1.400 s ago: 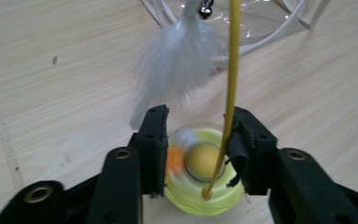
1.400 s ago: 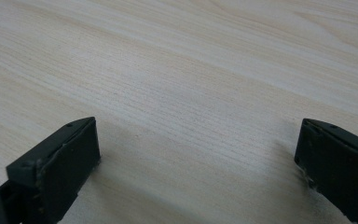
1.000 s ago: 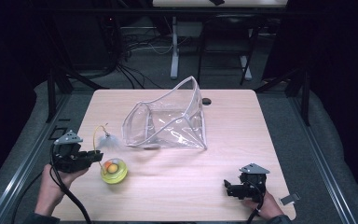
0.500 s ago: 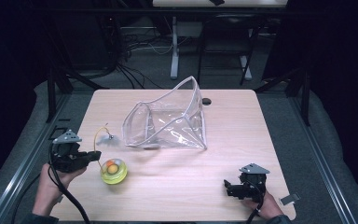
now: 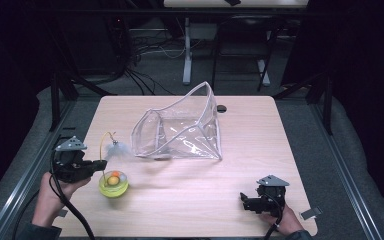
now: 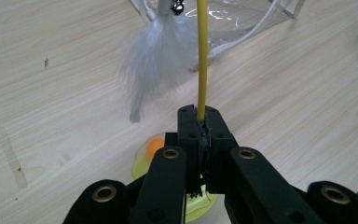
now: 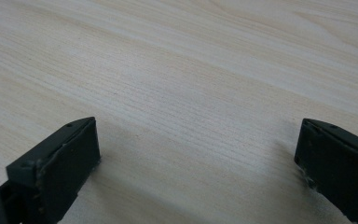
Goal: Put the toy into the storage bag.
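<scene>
A cat toy has a round yellow-green base (image 5: 113,184) holding an orange ball (image 5: 114,175), a thin yellow wand (image 5: 102,148) and a white feather (image 5: 116,149) with a small bell. My left gripper (image 5: 100,164) at the table's left is shut on the yellow wand (image 6: 202,56); the feather (image 6: 156,56) hangs just beyond the jaws, and the base (image 6: 142,163) sits below them. My right gripper (image 5: 244,201) rests near the front right edge, open, its fingers (image 7: 65,158) wide apart over bare wood. A clear plastic pouch (image 5: 180,127) lies open-mouthed mid-table.
The wooden table (image 5: 240,150) has a dark grommet hole (image 5: 222,108) behind the pouch. A cable trails from the left gripper off the front-left edge. Metal rails run along both sides of the table, with dark floor, cables and a desk leg beyond.
The toy's base has slid slightly left toward my left gripper, and the wand and feather have swung and settled. The right gripper has stayed put.
</scene>
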